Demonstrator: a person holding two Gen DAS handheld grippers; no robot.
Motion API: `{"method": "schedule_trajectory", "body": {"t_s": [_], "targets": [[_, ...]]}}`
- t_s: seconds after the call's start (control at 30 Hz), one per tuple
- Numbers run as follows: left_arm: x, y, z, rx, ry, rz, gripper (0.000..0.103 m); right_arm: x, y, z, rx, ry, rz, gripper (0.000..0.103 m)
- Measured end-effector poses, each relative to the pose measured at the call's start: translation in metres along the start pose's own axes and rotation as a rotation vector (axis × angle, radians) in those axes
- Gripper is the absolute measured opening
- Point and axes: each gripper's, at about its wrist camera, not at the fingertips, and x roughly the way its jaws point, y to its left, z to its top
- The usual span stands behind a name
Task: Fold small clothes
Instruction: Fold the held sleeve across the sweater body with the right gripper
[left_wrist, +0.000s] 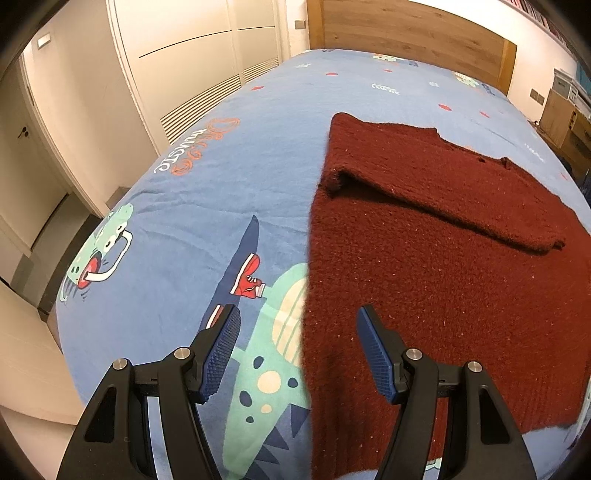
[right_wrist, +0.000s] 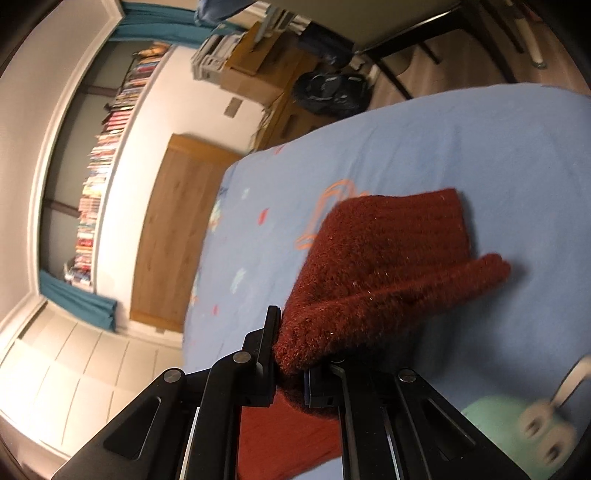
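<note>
A dark red knitted sweater (left_wrist: 424, 266) lies flat on the blue cartoon-print bed sheet (left_wrist: 192, 206), with one sleeve (left_wrist: 443, 206) folded across its body. My left gripper (left_wrist: 299, 343) is open and empty, just above the sweater's left edge near the hem. In the right wrist view my right gripper (right_wrist: 291, 365) is shut on a part of the sweater (right_wrist: 373, 266) and holds it lifted above the sheet (right_wrist: 480, 147), with a sleeve end hanging to the right. That view is tilted and blurred.
A wooden headboard (left_wrist: 406, 33) stands at the far end of the bed. White wardrobe doors (left_wrist: 192, 55) line the left side. In the right wrist view there are bookshelves (right_wrist: 107, 155), a wooden cabinet (right_wrist: 258, 77) and a dark bag (right_wrist: 328, 92) beyond the bed.
</note>
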Motion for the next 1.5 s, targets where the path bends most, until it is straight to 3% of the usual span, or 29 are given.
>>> {"method": "schedule_trajectory", "body": {"t_s": [0.33, 0.73, 1.0, 1.3, 1.5], "targets": [[-0.004, 0.029, -0.006, -0.062, -0.004, -0.046, 0.060, 0.019, 0.079, -0.054, -0.118, 0.121, 0.051, 0.009], [-0.009, 0.079, -0.016, -0.136, -0.003, -0.077, 0.060, 0.074, 0.171, -0.179, -0.181, 0.316, 0.146, 0.009], [-0.013, 0.112, -0.017, -0.203, -0.016, -0.088, 0.060, 0.098, 0.223, -0.243, -0.285, 0.400, 0.172, 0.010], [-0.020, 0.128, -0.016, -0.239, -0.035, -0.089, 0.060, 0.121, 0.262, -0.323, -0.461, 0.502, 0.188, 0.012], [-0.025, 0.134, -0.009, -0.247, -0.055, -0.089, 0.060, 0.143, 0.259, -0.383, -0.580, 0.584, 0.128, 0.012]]}}
